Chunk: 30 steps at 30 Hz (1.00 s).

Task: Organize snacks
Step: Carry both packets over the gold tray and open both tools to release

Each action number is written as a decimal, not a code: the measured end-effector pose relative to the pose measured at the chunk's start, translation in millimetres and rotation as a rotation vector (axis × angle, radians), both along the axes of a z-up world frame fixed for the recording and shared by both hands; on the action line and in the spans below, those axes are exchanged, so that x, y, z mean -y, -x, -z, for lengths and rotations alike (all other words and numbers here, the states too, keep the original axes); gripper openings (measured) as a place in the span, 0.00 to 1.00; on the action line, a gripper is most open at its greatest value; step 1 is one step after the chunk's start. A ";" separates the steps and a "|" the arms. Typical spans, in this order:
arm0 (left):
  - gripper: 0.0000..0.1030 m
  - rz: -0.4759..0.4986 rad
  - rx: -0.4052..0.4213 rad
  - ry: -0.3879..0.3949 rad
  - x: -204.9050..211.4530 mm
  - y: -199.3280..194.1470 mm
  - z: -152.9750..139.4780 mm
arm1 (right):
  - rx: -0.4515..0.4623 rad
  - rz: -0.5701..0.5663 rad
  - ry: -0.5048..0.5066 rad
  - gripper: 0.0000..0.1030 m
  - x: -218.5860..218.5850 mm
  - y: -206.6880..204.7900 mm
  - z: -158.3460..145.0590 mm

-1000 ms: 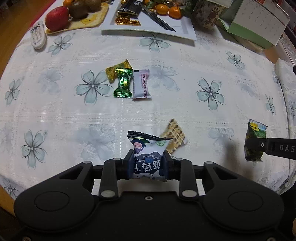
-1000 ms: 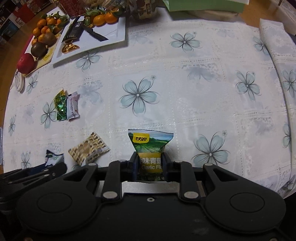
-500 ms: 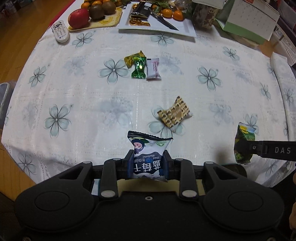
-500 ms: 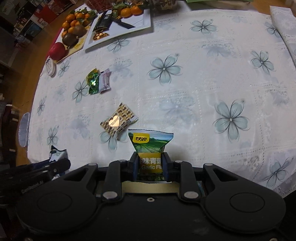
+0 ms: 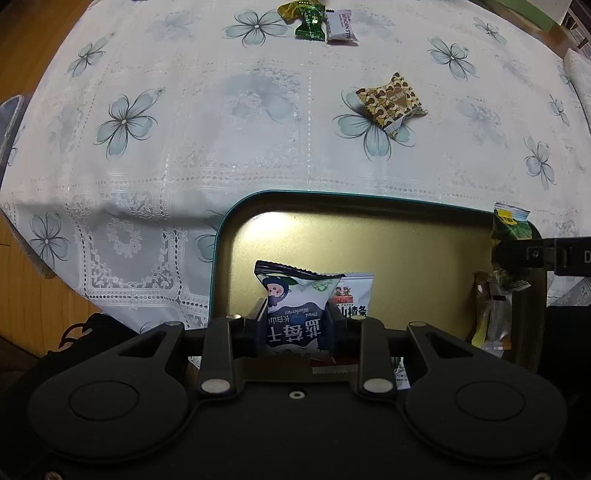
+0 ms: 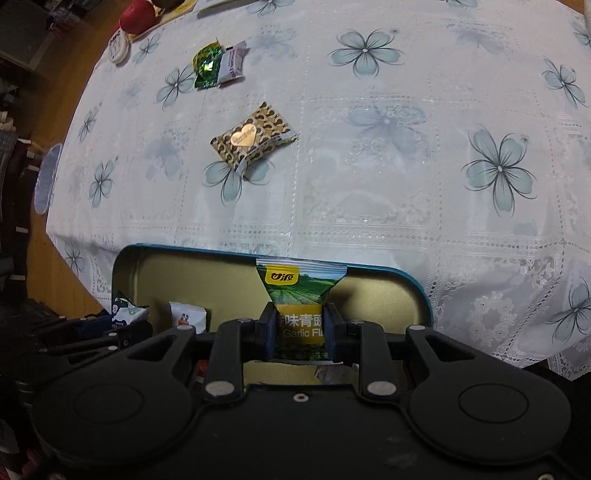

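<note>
My left gripper is shut on a blue-and-white snack packet and holds it over a teal tin with a gold inside. My right gripper is shut on a green garlic pea packet over the same tin; it shows at the right edge of the left wrist view. A white-and-red packet and other packets lie in the tin. A brown heart-print packet lies on the tablecloth beyond it.
Green candies and a white bar lie together farther back on the flowered tablecloth. A red apple and a small white object are at the far left. Wooden floor lies left of the table edge.
Both grippers have pulled back toward the near table edge with their packets. The tin has come into view beneath them, and the table's far items have slid out of view.
</note>
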<state>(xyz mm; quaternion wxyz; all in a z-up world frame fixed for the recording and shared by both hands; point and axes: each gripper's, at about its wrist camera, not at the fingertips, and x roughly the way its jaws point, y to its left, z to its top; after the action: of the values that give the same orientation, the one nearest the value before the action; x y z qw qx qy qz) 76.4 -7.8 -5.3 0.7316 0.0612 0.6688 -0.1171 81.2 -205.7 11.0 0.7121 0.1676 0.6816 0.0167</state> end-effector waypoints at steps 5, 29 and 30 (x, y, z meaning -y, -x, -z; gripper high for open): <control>0.38 0.009 -0.008 -0.003 -4.6 1.6 3.0 | 0.004 -0.102 -0.028 0.26 -23.8 -1.4 1.2; 0.48 0.052 0.008 0.039 6.4 1.6 -4.1 | 0.009 -0.128 0.026 0.33 -33.1 -9.0 0.6; 0.48 0.049 0.006 0.037 7.4 0.4 -3.7 | 0.010 -0.125 0.030 0.33 -32.2 -8.7 0.3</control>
<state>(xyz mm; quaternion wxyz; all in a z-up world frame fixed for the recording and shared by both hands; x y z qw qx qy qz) 76.0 -15.2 -1.6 0.7315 0.0642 0.6626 -0.1473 89.9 -173.5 10.7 0.7155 0.1140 0.6873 0.0518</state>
